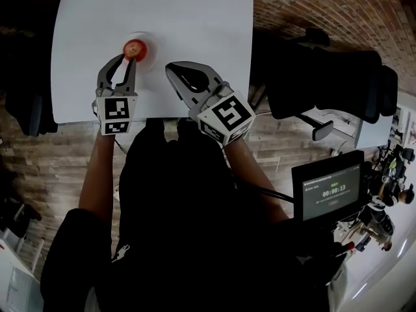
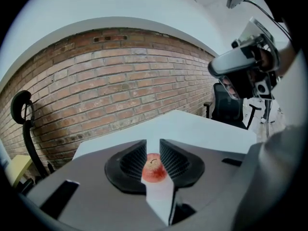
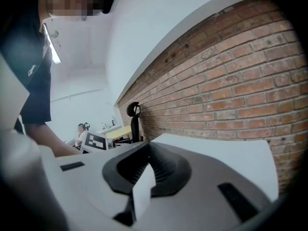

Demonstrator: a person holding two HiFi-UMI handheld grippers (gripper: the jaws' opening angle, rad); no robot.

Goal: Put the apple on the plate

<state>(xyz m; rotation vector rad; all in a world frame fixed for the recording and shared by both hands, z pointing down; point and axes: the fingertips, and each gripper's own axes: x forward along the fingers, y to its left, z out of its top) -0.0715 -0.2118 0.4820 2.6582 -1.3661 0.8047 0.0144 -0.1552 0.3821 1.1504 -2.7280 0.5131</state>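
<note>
The apple (image 1: 134, 49), small and red, is caught between the two jaws of the left gripper (image 1: 129, 58). In the left gripper view we see the apple (image 2: 154, 167) sitting stem up between the two ribbed black pads, which close in on it from either side, so the left gripper (image 2: 153, 146) is clamped on the fruit. From the head view the apple shows directly over a round white plate (image 1: 151, 52), which lies near the left front part of a white table (image 1: 195, 31). We cannot tell from any view whether the apple rests on the plate or hangs just above it.

The right gripper (image 1: 172, 70) is held to the right of the plate, over the bare table, with its tips pointing toward the plate but apart from it. In the right gripper view its dark pads meet at the tips with nothing between them, so the right gripper (image 3: 147, 150) is closed and empty.

Each gripper carries a white cube with black square markers nearest the person: the left cube (image 1: 117, 114) and the right cube (image 1: 226, 117). Both sit at the near table edge.

A red brick wall (image 2: 120, 90) runs behind the table. A black office chair (image 1: 325, 83) stands off the table's right side, and a small dark screen (image 1: 328, 190) glows lower right.
</note>
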